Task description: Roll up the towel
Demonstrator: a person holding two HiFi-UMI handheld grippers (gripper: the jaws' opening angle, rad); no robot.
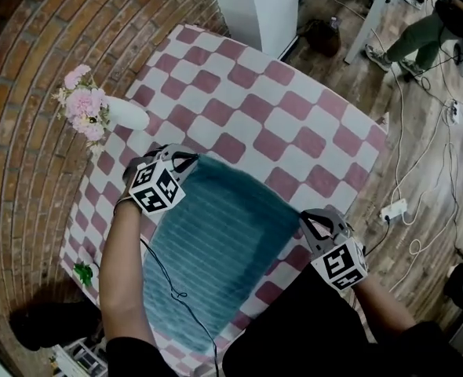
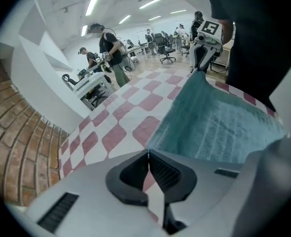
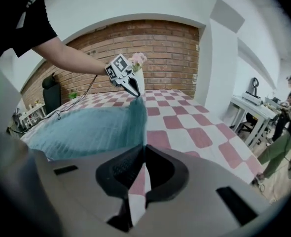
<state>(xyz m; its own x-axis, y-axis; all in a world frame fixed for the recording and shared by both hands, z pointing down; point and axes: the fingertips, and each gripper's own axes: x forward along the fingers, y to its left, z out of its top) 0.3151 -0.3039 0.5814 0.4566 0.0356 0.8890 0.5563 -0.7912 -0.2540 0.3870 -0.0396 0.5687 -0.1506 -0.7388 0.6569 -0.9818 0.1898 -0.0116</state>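
Observation:
A teal ribbed towel [image 1: 216, 250] lies on the red-and-white checkered tablecloth [image 1: 294, 116], its near end hanging toward me. My left gripper [image 1: 191, 160] is shut on the towel's far left corner and my right gripper [image 1: 304, 217] on its far right corner. The far edge is raised off the cloth between them. In the left gripper view the closed jaws [image 2: 147, 153] pinch the corner of the towel [image 2: 214, 122], and the right gripper [image 2: 198, 68] shows at the other end. In the right gripper view the jaws [image 3: 144, 146] pinch the towel [image 3: 86, 127], with the left gripper [image 3: 135, 94] beyond.
A white vase [image 1: 125, 115] with pink flowers [image 1: 82, 104] lies at the table's left edge. A thin black cable [image 1: 173, 289] trails over the towel near my left arm. A white pillar [image 1: 263, 6] stands behind the table; a person [image 1: 428, 30], cables and a power strip [image 1: 392, 209] are at right.

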